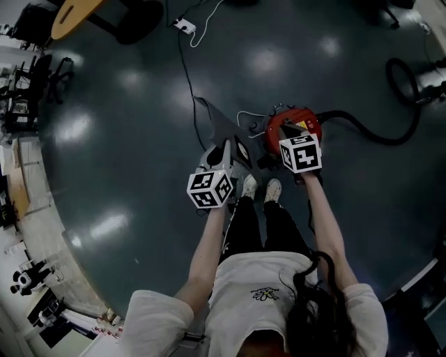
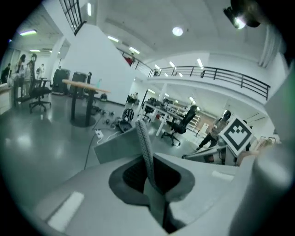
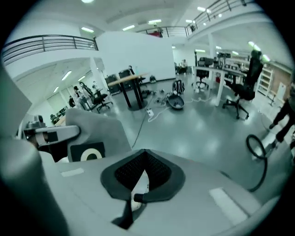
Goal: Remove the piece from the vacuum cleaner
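Note:
The red vacuum cleaner [image 1: 282,124] stands on the dark floor just ahead of the person's white shoes [image 1: 260,188], and its black hose [image 1: 376,132] curls off to the right. My right gripper [image 1: 298,139] hovers over the vacuum; its jaws [image 3: 140,184] are shut. A short black ribbed stub shows at their seam. To the vacuum's left, my left gripper [image 1: 224,150] is shut on a grey ribbed strip [image 2: 144,143] that stands up between its jaws [image 2: 150,184]. This strip meets a flat grey panel [image 1: 217,125] [image 2: 117,146] [image 3: 94,126].
A power strip [image 1: 185,26] lies on the floor far ahead, with a cable [image 1: 187,77] running back toward the vacuum. A round wooden table [image 1: 73,14] stands at the far left, office chairs [image 3: 246,87] and desks beyond. Cluttered benches [image 1: 17,104] line the left edge.

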Action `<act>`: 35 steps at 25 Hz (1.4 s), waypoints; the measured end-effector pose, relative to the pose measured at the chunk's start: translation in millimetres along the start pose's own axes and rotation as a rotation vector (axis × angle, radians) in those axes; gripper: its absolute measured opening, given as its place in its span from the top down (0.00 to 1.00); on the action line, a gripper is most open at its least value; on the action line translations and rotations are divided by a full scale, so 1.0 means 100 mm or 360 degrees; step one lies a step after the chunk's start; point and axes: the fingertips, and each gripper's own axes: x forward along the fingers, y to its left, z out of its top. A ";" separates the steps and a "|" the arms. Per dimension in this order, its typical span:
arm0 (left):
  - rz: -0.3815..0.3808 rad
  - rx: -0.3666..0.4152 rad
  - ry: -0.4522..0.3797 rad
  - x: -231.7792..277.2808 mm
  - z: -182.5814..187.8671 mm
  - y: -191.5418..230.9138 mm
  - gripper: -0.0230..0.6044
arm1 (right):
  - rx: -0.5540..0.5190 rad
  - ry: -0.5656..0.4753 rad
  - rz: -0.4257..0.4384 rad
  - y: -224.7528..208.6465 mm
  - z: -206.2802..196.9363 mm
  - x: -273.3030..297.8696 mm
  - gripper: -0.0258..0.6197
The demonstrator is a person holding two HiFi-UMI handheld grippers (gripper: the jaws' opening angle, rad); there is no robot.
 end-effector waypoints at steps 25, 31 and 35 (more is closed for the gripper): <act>-0.0237 0.0785 -0.1304 -1.89 2.86 -2.19 0.92 | -0.0423 -0.1473 -0.0364 0.82 1.65 -3.72 0.92; -0.0208 0.0792 -0.1245 -1.83 2.77 -2.30 0.92 | -0.0428 -0.1478 -0.0351 0.73 1.60 -3.77 0.92; -0.0210 0.0777 -0.1229 -1.85 2.64 -2.31 0.92 | -0.0444 -0.1463 -0.0348 0.74 1.50 -3.71 0.93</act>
